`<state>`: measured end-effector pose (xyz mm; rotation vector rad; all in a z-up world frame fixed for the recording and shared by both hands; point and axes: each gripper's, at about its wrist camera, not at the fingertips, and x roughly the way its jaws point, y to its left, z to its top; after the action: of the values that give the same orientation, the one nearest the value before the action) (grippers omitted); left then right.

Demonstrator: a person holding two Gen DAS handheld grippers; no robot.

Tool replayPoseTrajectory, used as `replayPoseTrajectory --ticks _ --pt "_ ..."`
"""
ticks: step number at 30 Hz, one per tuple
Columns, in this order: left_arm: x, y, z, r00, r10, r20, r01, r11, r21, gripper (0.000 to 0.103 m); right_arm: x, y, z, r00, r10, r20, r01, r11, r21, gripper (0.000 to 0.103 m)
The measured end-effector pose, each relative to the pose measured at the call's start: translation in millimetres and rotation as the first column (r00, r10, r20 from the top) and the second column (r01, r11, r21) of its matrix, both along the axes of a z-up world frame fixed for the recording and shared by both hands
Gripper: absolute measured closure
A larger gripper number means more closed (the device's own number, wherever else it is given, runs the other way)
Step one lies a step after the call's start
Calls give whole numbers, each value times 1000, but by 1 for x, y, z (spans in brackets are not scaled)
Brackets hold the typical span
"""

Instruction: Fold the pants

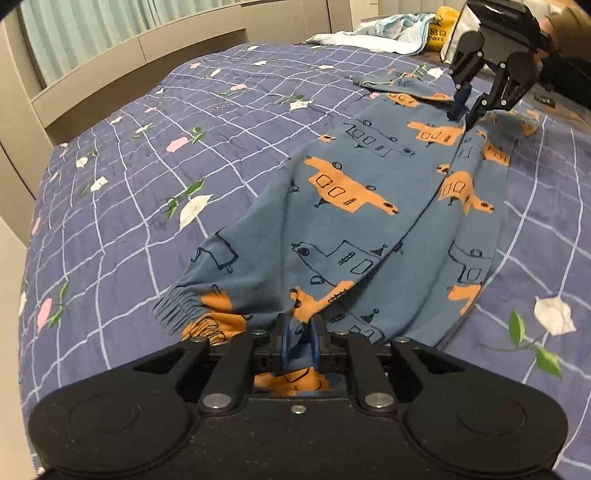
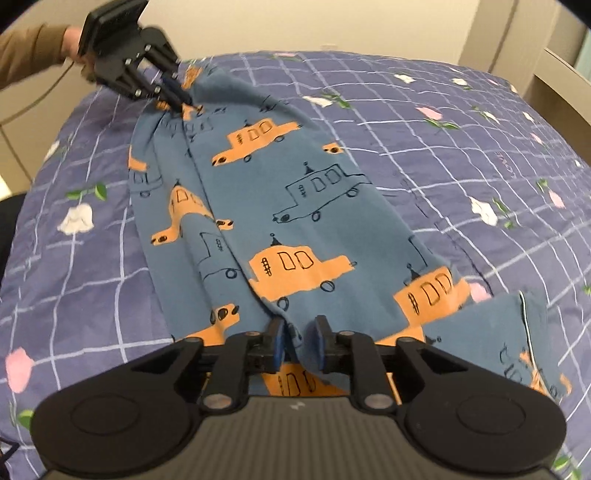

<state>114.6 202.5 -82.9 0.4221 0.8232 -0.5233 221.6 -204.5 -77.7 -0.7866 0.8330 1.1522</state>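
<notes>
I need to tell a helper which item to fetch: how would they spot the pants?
On the bed's purple grid quilt, the pants lie stretched out lengthwise. They are blue with orange and outlined cars, unlike the pale towel near the headboard.

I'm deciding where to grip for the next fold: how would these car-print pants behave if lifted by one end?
The pants look like soft knit, probably floppy: they lie rumpled and creased on the quilt, so a lifted end would likely sag. They seem light, and the gathered cuff may bunch rather than hold its shape.
</notes>
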Motion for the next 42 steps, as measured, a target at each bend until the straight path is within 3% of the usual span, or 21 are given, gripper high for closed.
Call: replayPoseTrajectory --ticks 6,9,12,13,14,15,18,34,42 --pt "-3 -14 -7 998 -63 8 62 993 98 81 -11 10 -4 997 63 37 -61 997 -55 73" --pt "1 -17 -12 998 -57 12 55 992 114 81 -11 10 -6 997 64 45 -61 996 -69 71" --pt "4 -19 -17 998 -57 15 55 990 133 82 -11 9 -8 997 67 39 -64 995 -71 75" --pt "5 -19 -17 998 -53 13 51 990 128 88 -10 8 -8 997 64 38 -61 996 -67 79" --pt "6 -19 -17 999 -49 11 47 991 122 91 -8 8 -9 998 55 36 -53 997 -64 90" --pt "6 -19 -16 999 -47 9 45 992 115 99 -7 7 -8 998 45 35 -43 997 -60 94" --pt "6 -18 -12 999 -44 7 43 995 93 102 0 3 -4 1000 10 6 -10 1000 -22 98" --pt "-26 -6 39 995 -38 97 37 999 3 103 -5 -17 40 999 -41 -14 43 993 114 99" --pt "-48 -9 37 995 -47 87 46 999 21 103 -33 -21 44 1000 0 -21 2 992 123 99"
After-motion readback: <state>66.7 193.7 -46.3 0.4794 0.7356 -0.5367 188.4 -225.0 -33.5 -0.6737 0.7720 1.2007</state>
